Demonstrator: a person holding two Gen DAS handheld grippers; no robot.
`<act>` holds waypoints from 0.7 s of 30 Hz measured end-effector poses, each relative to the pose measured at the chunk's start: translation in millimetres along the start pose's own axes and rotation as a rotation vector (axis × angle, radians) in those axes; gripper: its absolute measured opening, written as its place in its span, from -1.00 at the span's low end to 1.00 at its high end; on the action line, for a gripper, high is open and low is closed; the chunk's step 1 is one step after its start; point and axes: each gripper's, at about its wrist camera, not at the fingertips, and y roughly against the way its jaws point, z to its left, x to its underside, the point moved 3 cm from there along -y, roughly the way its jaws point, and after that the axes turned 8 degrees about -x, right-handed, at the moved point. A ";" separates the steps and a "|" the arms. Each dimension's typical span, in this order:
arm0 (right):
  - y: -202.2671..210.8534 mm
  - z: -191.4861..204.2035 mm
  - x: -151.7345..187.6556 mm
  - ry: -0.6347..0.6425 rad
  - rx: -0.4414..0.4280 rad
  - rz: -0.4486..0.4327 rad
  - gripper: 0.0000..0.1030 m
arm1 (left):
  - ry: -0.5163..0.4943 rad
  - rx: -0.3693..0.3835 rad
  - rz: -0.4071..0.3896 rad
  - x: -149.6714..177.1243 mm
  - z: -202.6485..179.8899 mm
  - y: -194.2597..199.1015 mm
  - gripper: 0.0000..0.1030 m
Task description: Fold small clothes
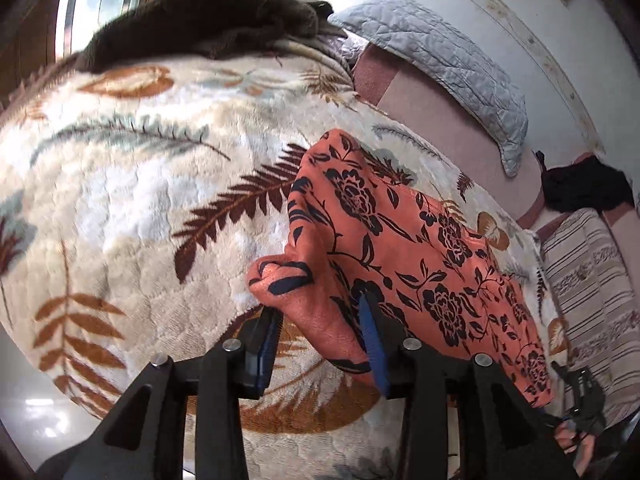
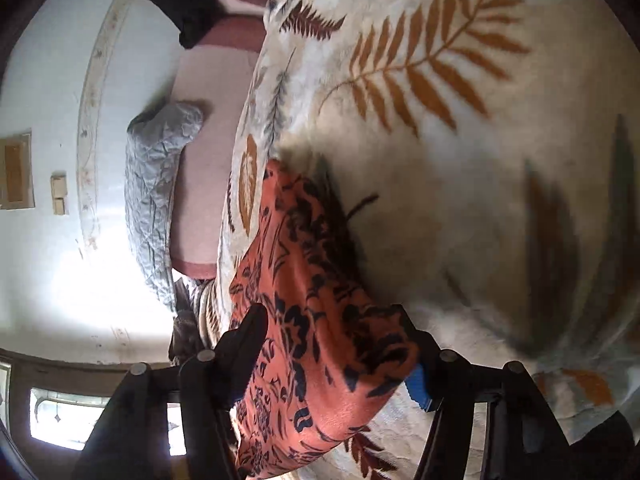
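Left wrist view: orange fabric garment with black floral print [image 1: 404, 240], lying stretched along the right edge of the bed's cream plush blanket with brown and orange fern pattern [image 1: 140, 184]. Near end of garment bunched between the fingers of the left gripper [image 1: 320, 328]; black fingers with blue pads stand apart with cloth in the gap, not pressed tight. Dark brown folded cloth pile [image 1: 216, 16] at the far edge of the bed. Grey quilted pillow [image 1: 452, 64] beyond the blanket edge, on pink bedding. Right gripper [image 1: 580, 404] small at the garment's far end.

Right wrist view: same orange garment [image 2: 316, 320] draped between the right gripper [image 2: 340, 344] fingers, which are spread around the bunched cloth. Fern blanket [image 2: 460, 160] beneath. Grey pillow [image 2: 156, 184] left.
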 end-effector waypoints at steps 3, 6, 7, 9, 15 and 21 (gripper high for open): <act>48.0 18.5 -11.9 0.131 0.082 -0.261 0.28 | -0.083 -0.067 -0.073 -2.3 -10.3 7.3 -0.13; 58.4 56.2 -4.9 0.348 0.001 -0.294 0.28 | -0.154 -0.145 -0.132 -1.3 -17.3 8.7 -0.13; 54.1 69.1 2.7 0.425 -0.018 -0.275 0.28 | -0.164 -0.156 -0.140 -1.5 -17.9 8.3 -0.14; 32.6 88.9 19.4 0.534 -0.038 -0.183 0.28 | -0.172 -0.173 -0.155 -3.4 -20.7 6.4 -0.13; -26.2 95.0 58.0 0.593 -0.020 0.061 0.25 | -0.194 -0.233 -0.230 -6.9 -26.3 11.8 -0.13; -86.0 58.8 76.8 0.508 0.144 0.311 0.24 | -0.232 -0.283 -0.292 -8.5 -37.1 12.4 -0.13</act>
